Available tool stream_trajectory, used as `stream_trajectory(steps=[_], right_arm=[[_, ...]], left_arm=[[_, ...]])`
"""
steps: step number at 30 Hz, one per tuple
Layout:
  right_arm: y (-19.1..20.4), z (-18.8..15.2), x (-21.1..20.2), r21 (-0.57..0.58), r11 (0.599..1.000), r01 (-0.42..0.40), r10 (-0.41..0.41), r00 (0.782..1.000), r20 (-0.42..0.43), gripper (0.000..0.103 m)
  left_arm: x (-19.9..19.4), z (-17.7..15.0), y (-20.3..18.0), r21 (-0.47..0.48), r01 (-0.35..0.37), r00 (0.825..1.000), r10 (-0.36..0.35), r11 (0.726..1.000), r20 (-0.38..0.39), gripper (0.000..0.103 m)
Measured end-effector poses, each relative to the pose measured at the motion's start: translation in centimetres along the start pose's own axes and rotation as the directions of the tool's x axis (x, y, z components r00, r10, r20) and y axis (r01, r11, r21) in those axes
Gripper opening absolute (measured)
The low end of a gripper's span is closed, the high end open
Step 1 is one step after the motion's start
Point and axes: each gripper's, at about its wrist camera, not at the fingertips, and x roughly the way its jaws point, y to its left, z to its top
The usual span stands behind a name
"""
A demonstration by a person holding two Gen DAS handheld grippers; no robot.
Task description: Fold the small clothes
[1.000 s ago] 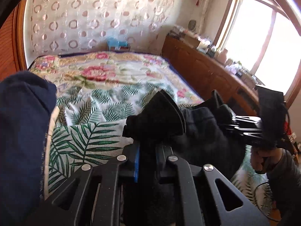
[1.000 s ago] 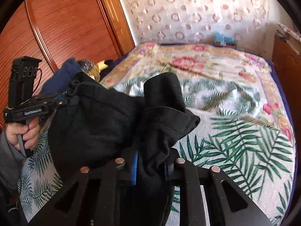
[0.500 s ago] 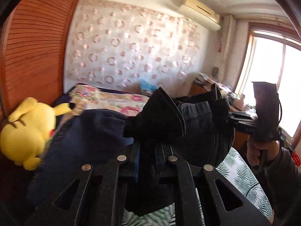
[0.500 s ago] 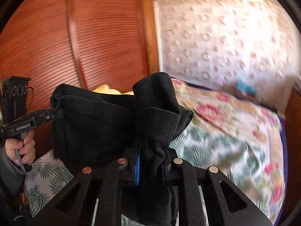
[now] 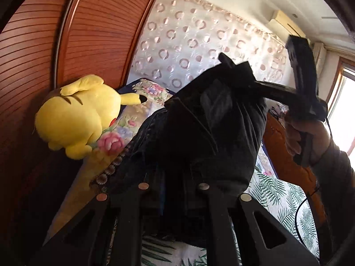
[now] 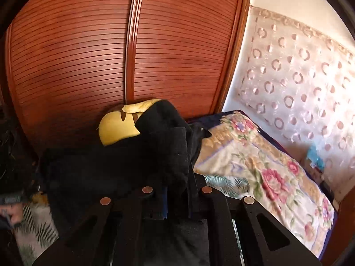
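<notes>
**Black garment being lifted clear of the bed**

The black garment (image 5: 213,133) is being held in the air, pinched at one edge by the left hand-held gripper (image 5: 175,190) and at the other by the right hand-held gripper (image 6: 177,188). Both views are now being tilted upward compared with a second ago, toward the wardrobe (image 6: 111,55) and yellow plush toy (image 5: 75,115). The bed (image 6: 255,166) is being left below, so the garment is probably being shaken straight before folding.

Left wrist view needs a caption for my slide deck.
Both claws hold a black garment aloft beside a yellow Pikachu plush.
</notes>
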Motion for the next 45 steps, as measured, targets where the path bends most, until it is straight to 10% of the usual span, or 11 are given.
stream_trajectory(steps=[5,9,12,20,41,45], right_arm=[[0.3,-0.1,2.8,0.062,0.996,0.061,-0.058,0.998,-0.040,0.016],[0.4,0.0,2.0,0.126,0.987,0.103,-0.106,0.994,0.016,0.052],[0.7,-1.3,0.8,0.155,0.986,0.068,-0.073,0.997,0.021,0.053],[2.1,-5.7,-2.6,0.207,0.977,0.043,-0.047,0.999,0.014,0.053],[13.0,-17.8,-24.3,0.417,0.865,0.279,-0.327,0.944,0.045,0.054],[16.1,-19.2,-28.3,0.463,0.828,0.315,-0.381,0.923,0.053,0.068]], left_arm=[[0.4,-0.4,0.2,0.022,-0.039,0.999,0.040,0.999,-0.013,0.014],[0.0,-0.9,0.2,0.036,-0.051,0.999,0.051,0.998,-0.014,0.018],[-0.9,-1.2,-0.1,0.075,-0.059,0.998,0.059,0.995,0.004,0.027],[-4.1,-1.4,-1.6,0.165,-0.067,0.996,0.056,0.984,0.069,0.086],[-9.1,-6.0,-14.0,0.393,0.080,0.994,-0.100,0.916,0.032,0.086],[-10.4,-6.7,-16.7,0.417,0.117,0.989,-0.144,0.901,0.034,0.086]])
